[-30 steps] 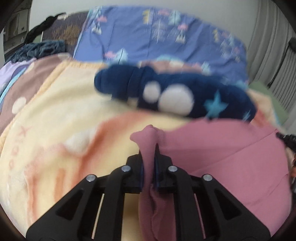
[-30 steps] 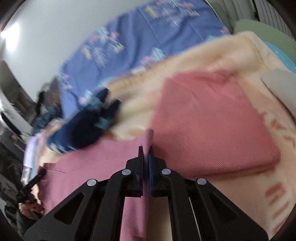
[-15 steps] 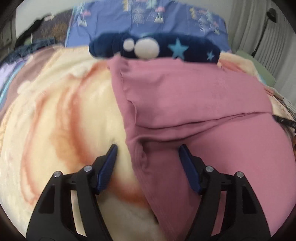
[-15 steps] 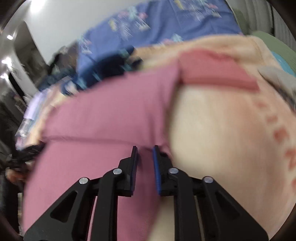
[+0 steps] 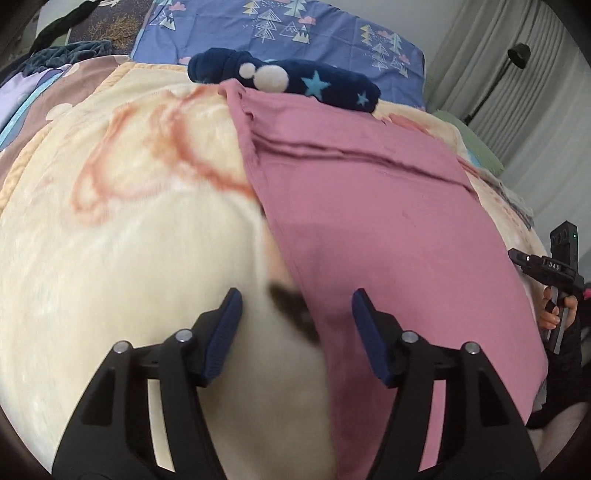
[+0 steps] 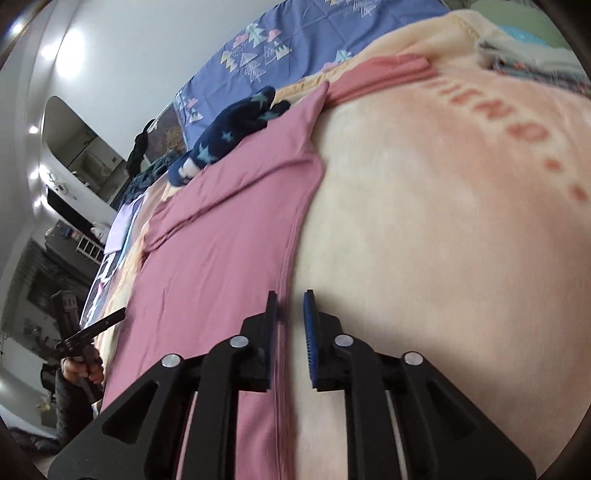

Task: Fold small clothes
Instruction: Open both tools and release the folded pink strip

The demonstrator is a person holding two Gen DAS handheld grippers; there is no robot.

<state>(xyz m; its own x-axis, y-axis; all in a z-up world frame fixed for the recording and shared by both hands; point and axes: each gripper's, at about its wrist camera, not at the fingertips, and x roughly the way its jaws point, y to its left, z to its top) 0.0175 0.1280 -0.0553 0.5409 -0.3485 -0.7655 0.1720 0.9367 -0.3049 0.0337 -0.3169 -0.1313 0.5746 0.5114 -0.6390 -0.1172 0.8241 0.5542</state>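
A pink garment (image 5: 388, 221) lies flat on the cream blanket (image 5: 129, 240), with a fold line across its far part. My left gripper (image 5: 295, 299) hangs open over the garment's near left edge, which runs between the wide-apart jaws untouched. In the right wrist view the same pink garment (image 6: 221, 229) fills the left half. My right gripper (image 6: 290, 299) sits at its right edge with a narrow gap. Its jaws are opening, and the hem passes between the pads without being pinched.
A navy star-print garment (image 5: 288, 79) lies at the pink one's far end. A folded salmon piece (image 6: 399, 70) rests further back on the blanket. A blue tree-print sheet (image 5: 295, 33) covers the head of the bed. A hand (image 5: 554, 310) is at the right edge.
Both grippers let go of the pink cloth they had pinched and drew back along it toward the near end. The garment now lies spread flat.
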